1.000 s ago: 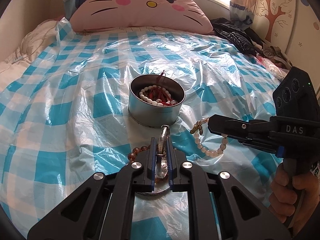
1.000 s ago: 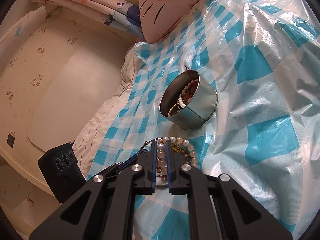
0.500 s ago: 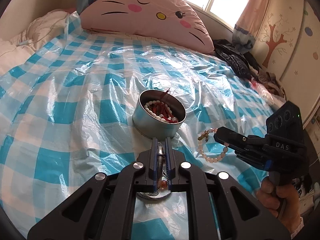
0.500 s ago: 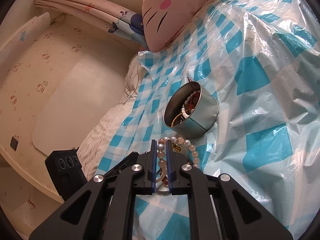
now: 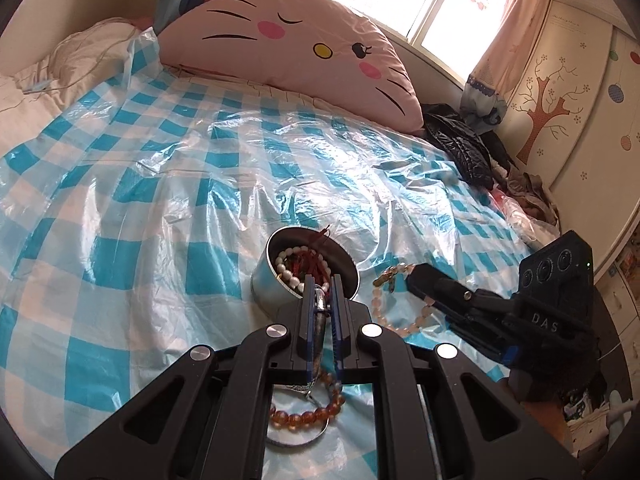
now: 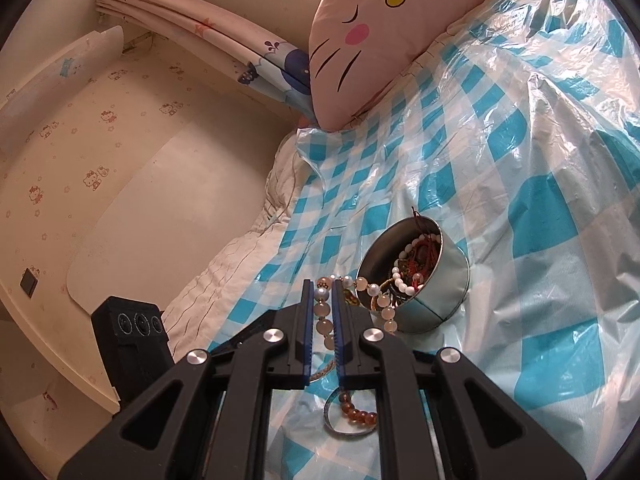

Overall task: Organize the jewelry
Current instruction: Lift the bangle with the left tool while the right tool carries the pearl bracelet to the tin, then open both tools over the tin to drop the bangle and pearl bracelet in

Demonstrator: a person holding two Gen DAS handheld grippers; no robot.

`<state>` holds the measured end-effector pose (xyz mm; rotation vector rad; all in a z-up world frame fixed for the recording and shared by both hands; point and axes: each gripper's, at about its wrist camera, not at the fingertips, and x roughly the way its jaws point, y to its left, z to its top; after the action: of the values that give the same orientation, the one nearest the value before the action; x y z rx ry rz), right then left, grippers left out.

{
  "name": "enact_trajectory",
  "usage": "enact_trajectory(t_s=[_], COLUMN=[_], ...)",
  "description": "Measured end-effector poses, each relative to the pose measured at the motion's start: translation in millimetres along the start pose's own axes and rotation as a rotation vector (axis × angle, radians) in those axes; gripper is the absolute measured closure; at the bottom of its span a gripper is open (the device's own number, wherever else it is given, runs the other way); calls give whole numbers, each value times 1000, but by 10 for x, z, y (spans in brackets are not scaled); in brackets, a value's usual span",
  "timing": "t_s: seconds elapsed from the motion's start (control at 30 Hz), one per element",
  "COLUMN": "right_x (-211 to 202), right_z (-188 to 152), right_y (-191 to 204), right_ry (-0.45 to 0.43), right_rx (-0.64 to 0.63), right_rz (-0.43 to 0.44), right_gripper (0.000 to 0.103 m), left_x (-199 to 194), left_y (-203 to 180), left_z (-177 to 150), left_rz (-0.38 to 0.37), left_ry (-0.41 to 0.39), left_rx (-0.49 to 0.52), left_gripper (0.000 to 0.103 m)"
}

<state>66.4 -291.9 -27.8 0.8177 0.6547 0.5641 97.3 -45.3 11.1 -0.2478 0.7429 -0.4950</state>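
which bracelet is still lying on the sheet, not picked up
The amber bead bracelet, lying by a silver ring below the left gripper. The pale bead bracelet hangs from the right gripper.

My left gripper (image 5: 320, 300) hides the tin's (image 5: 272, 288) near rim; the bangle's (image 5: 316, 320) held part is covered.

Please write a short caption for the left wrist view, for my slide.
Left gripper clamps a silver bangle near the jewelry tin.

Left gripper (image 5: 320, 292) and right gripper (image 6: 323, 298) jaws clamped
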Motion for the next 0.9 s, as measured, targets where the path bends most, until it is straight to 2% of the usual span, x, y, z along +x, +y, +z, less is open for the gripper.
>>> enact_trajectory(t_s=[0.2, 0.37, 0.4, 0.43, 0.47, 0.5, 0.6, 0.7, 0.77, 0.87, 0.9], right_x=[176, 373, 418, 467, 511, 545, 563, 501, 454, 393, 371], right_z=[206, 318, 332, 343, 348, 345, 343, 357, 366, 383, 386], right_y=[-37, -83, -88, -98, -113, -119, -147, -176, -220, -282, -306], right_ry=[-15, -4, 0, 7, 15, 20, 27, 4, -11, -31, -36], right_rx=[0, -14, -25, -35, -42, -52, -62, -50, -30, -12, -9], right_rz=[0, -31, -51, -71, -94, -118, -147, -144, -147, -210, -235], right_gripper=[92, 92, 89, 70, 60, 56, 55, 53, 53, 52, 52], left_x=[222, 473, 548, 623, 693, 750, 826, 805, 750, 659, 639], left_y=[-95, -109, -99, -81, -55, -26, 41, 94, 153, 260, 286], left_z=[240, 336, 348, 353, 346, 339, 264, 215, 206, 211, 212], left_rz=[-17, -22, -19, -12, 5, 24, 65, 98, 110, 126, 129], left_ry=[-15, 4, 17, 32, 42, 51, 70, 73, 59, 32, 26], left_rx=[-9, -25, -32, -40, -52, -62, -67, -57, -72, -112, -122], left_gripper=[96, 96, 96, 95, 95, 95, 94, 87, 74, 60, 59])
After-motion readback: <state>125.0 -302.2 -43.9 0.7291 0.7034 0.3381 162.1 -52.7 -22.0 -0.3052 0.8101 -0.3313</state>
